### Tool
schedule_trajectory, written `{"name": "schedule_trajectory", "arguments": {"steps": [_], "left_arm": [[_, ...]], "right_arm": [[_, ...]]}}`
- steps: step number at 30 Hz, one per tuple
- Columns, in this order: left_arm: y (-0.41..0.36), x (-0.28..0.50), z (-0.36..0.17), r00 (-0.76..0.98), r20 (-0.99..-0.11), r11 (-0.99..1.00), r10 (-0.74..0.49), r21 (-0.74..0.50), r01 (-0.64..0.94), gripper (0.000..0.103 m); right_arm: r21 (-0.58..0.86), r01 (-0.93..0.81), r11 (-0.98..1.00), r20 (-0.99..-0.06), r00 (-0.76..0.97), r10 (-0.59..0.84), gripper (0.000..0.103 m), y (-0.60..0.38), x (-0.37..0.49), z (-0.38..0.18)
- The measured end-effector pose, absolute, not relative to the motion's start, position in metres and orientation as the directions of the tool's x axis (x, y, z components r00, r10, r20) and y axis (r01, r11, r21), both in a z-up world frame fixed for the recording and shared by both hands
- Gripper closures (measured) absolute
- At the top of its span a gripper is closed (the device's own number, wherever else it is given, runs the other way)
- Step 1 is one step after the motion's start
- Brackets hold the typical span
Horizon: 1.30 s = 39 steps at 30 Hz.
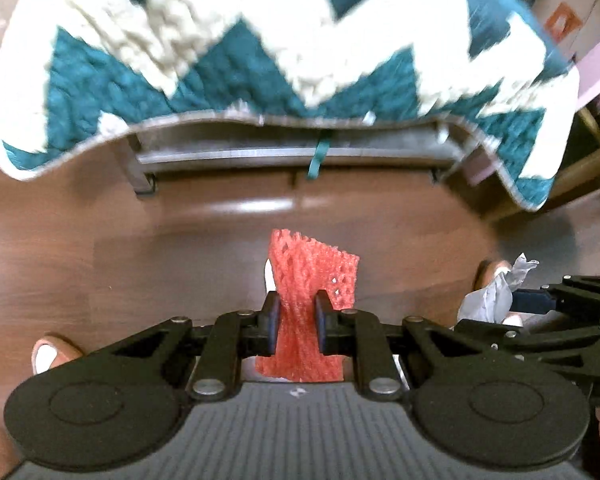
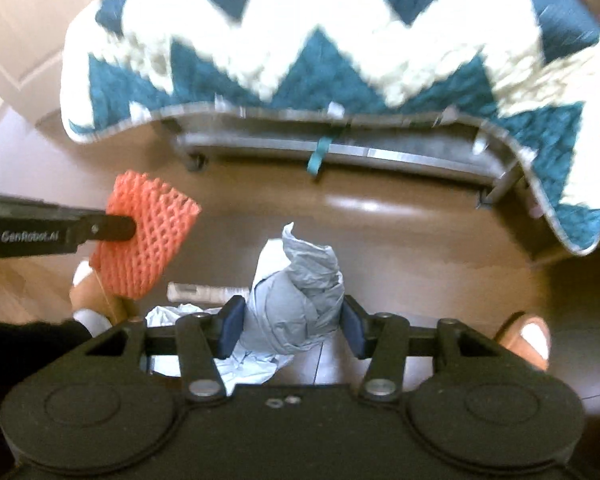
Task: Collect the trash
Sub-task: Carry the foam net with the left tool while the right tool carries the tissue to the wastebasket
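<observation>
Carrying both loads: left hand-held gripper (image 1: 296, 314) clamped on red foam mesh sleeve (image 1: 312, 280), right hand-held gripper (image 2: 292, 322) pinching crumpled grey-blue paper wad (image 2: 300, 292); keep squeeze firm, move level to bin, not visible

The left gripper (image 1: 296, 316) was held low over the floor, its jaws drawn narrowly together and clamped on the red foam net (image 1: 312, 276). Just beside it, the right gripper (image 2: 290, 326) was held level, jaws set wider, pressed against the crumpled grey paper (image 2: 300, 292).
</observation>
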<state>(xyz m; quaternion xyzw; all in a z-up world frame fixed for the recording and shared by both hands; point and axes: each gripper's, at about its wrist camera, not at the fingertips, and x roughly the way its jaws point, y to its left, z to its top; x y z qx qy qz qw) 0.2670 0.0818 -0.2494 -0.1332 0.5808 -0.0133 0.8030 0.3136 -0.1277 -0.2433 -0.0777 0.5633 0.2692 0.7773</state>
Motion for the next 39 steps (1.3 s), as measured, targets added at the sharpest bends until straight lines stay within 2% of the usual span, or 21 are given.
{"name": "schedule_trajectory", "arguments": {"steps": [9, 18, 30, 39], "left_arm": [[0.071, 0.235, -0.143, 0.509, -0.848, 0.955, -0.147, -0.255, -0.15, 0.086], [0.064, 0.208, -0.044, 0.698, -0.708, 0.963, -0.107, -0.249, -0.105, 0.086], [0.074, 0.21, 0.061, 0.853, -0.52, 0.967, -0.043, -0.237, -0.096, 0.086], [0.08, 0.234, 0.127, 0.916, -0.401, 0.985, 0.014, -0.153, -0.082, 0.086]], "right_arm": [[0.168, -0.52, 0.837, -0.819, 0.399, 0.412, 0.053, -0.143, 0.293, -0.135], [0.104, -0.571, 0.814, -0.687, 0.551, 0.474, 0.053, -0.154, 0.274, -0.037], [-0.01, -0.599, 0.801, -0.46, 0.714, 0.528, 0.053, -0.146, 0.286, 0.083], [-0.096, -0.593, 0.8, -0.329, 0.777, 0.537, 0.053, -0.124, 0.313, 0.149]]}}
